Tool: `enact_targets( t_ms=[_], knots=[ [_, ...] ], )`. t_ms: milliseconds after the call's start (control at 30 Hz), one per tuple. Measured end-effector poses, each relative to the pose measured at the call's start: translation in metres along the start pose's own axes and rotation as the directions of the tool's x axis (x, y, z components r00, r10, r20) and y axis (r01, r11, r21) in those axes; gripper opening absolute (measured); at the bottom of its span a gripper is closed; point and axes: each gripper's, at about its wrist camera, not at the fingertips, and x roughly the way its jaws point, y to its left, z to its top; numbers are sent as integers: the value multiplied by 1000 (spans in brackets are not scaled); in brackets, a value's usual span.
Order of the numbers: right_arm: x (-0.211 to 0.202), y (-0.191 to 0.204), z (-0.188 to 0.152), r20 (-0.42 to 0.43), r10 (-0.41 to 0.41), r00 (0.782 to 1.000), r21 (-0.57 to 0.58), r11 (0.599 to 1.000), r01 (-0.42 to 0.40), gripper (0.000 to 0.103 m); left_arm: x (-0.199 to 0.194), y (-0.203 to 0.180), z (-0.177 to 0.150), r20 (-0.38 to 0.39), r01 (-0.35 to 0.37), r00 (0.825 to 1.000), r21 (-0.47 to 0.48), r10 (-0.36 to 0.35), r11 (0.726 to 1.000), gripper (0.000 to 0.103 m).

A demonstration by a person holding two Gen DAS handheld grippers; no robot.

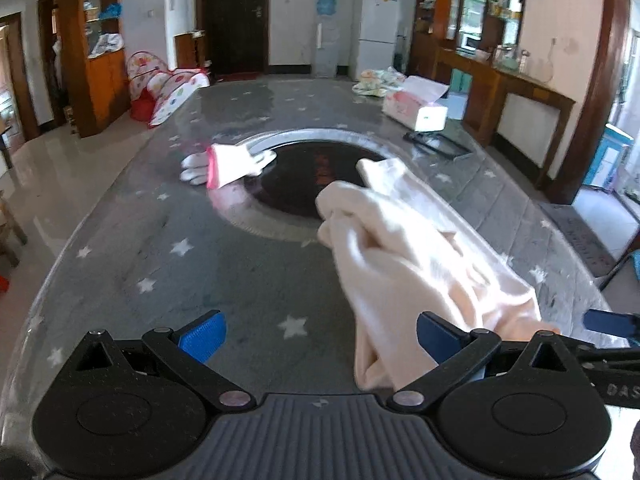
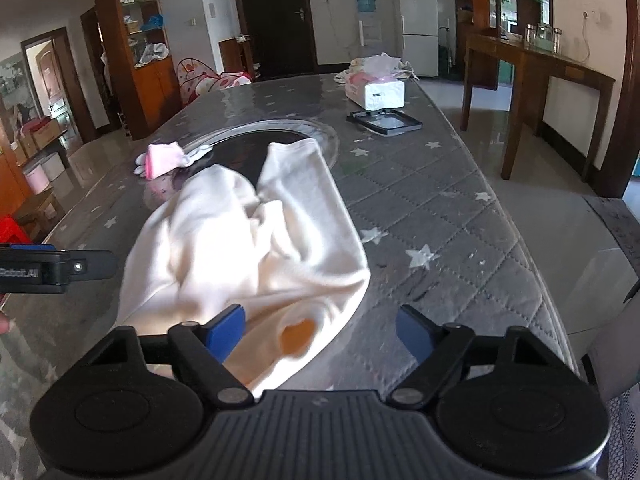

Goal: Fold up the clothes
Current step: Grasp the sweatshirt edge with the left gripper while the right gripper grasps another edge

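Table (image 2: 440, 208): grey quilted cover with white stars, dark round inset at centre. Cream garment (image 2: 256, 240), a pair of trousers, lies crumpled on the table; long axis runs from the near edge away toward the inset, both legs pointing away, waist end nearest. Left gripper (image 1: 320, 338): jaws wide, garment edge draped between them, pads not pressing. Right gripper (image 2: 320, 330): jaws wide, waist edge between them, no clamp. Small pink-and-white garment (image 2: 164, 158) beside the inset, apart from the trousers.
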Motion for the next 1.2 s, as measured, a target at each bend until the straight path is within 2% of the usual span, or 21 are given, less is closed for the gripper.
enact_targets(
  t_ms=[100, 233, 333, 600, 633, 667, 700, 767, 867, 1033, 1067, 1200],
  knots=[
    [10, -4, 8, -3, -3, 1000, -1, 1000, 3, 76, 12, 1, 10, 6, 9, 1000, -1, -9, 1000, 93],
    [22, -12, 19, -3, 2, 1000, 15, 1000, -2, 68, 28, 6, 22, -22, 49, 998, -45, -51, 998, 71],
    [34, -19, 25, -11, 8, 1000, 36, 999, -8, 62, 41, 9, 28, -42, 73, 996, -65, -76, 995, 61],
    [60, -26, 39, -26, 20, 999, 39, 999, -18, 56, 73, 20, 41, -87, 119, 988, -112, -129, 987, 60],
    [62, -27, 41, -27, 22, 999, 39, 999, -20, 55, 75, 20, 41, -92, 128, 986, -109, -138, 986, 54],
    [66, -27, 43, -29, 24, 999, 37, 999, -23, 53, 77, 20, 40, -96, 137, 984, -106, -148, 985, 43],
    [69, -26, 44, -31, 27, 999, 33, 999, -26, 53, 79, 19, 39, -100, 147, 982, -102, -157, 984, 39],
    [76, -25, 46, -38, 31, 999, 25, 999, -30, 51, 82, 18, 38, -108, 167, 978, -96, -177, 981, 19],
    [85, -24, 45, -59, 30, 998, 20, 999, -29, 45, 82, 17, 35, -103, 176, 978, -81, -184, 981, 11],
    [89, -22, 41, -69, 31, 997, 12, 999, -30, 40, 74, 16, 34, -72, 164, 983, -57, -168, 985, 8],
    [89, -21, 41, -69, 26, 997, 8, 1000, -25, 34, 72, 16, 35, -66, 161, 984, -53, -164, 986, 8],
    [88, -20, 41, -77, 17, 997, 1, 1000, -17, 20, 66, 14, 35, -45, 138, 989, -27, -139, 990, 7]
  ],
)
